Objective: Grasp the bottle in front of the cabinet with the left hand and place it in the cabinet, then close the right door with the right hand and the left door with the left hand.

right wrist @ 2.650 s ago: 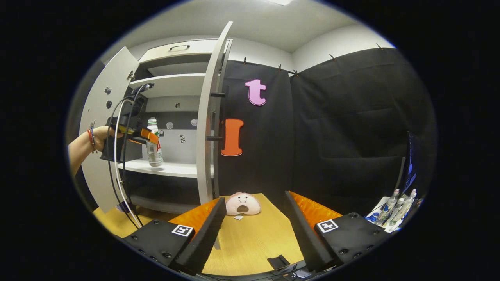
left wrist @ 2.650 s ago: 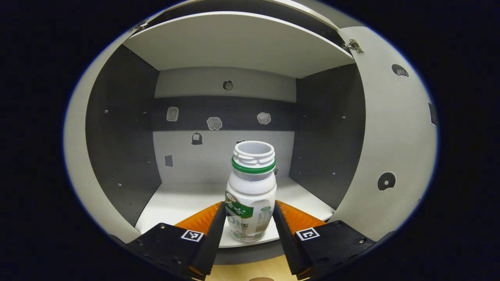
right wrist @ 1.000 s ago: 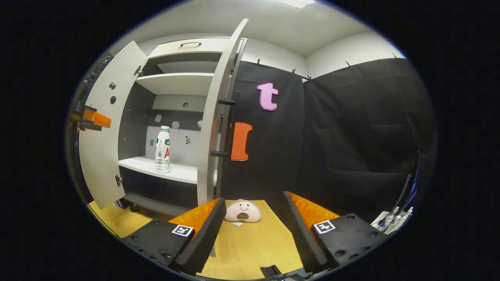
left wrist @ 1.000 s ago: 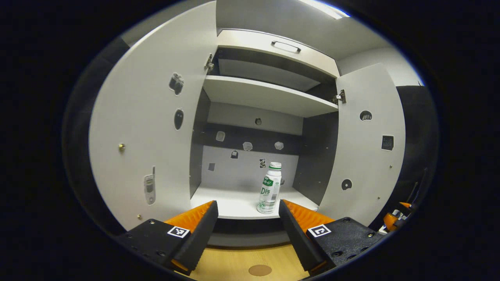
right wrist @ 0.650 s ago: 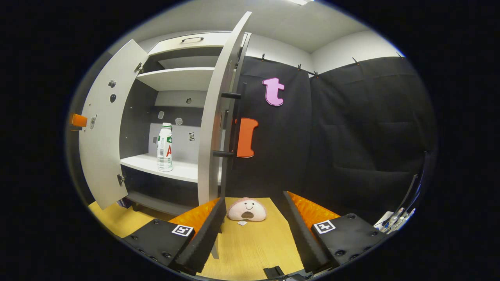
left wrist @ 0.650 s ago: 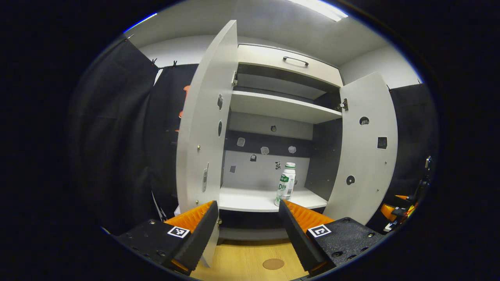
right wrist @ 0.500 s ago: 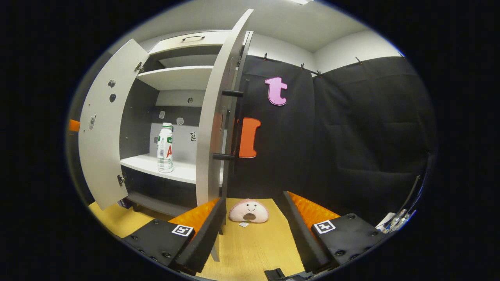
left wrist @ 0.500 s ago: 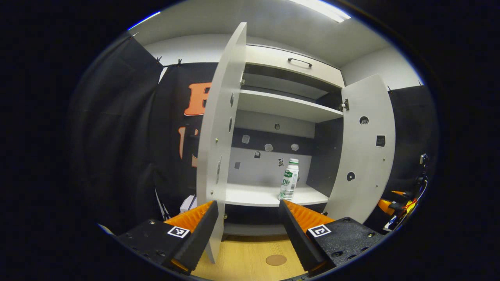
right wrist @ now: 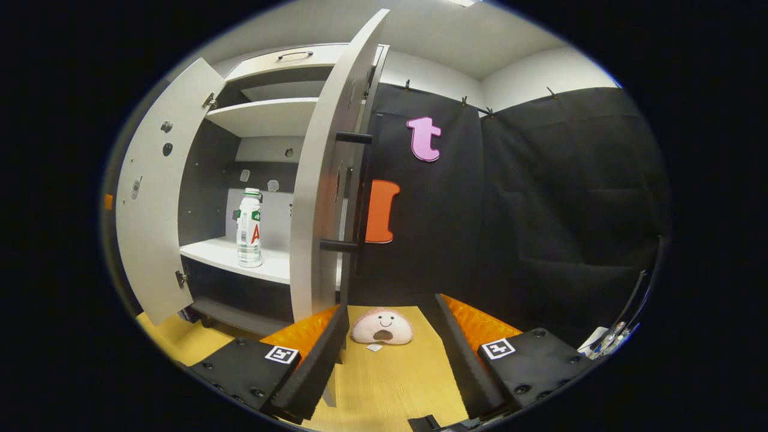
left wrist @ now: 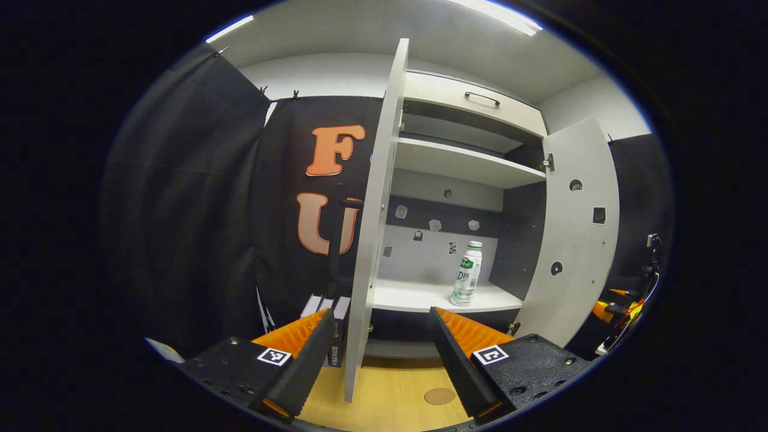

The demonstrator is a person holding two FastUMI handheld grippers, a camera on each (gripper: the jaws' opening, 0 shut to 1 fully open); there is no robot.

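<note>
The left gripper [left wrist: 379, 354] has let go and backed well away from the cabinet, its fingers [left wrist: 306, 354] spread and empty; the right gripper [right wrist: 384, 354] also hangs spread and empty, just short of the right door [right wrist: 324, 180]. So the placing looks done, and closing the right door comes next. The bottle [left wrist: 467, 273] stands upright on the lower shelf [left wrist: 420, 295] toward its right side: clear plastic, white cap, green label. Both doors remain wide open, the left door [left wrist: 375, 228] edge-on.
</note>
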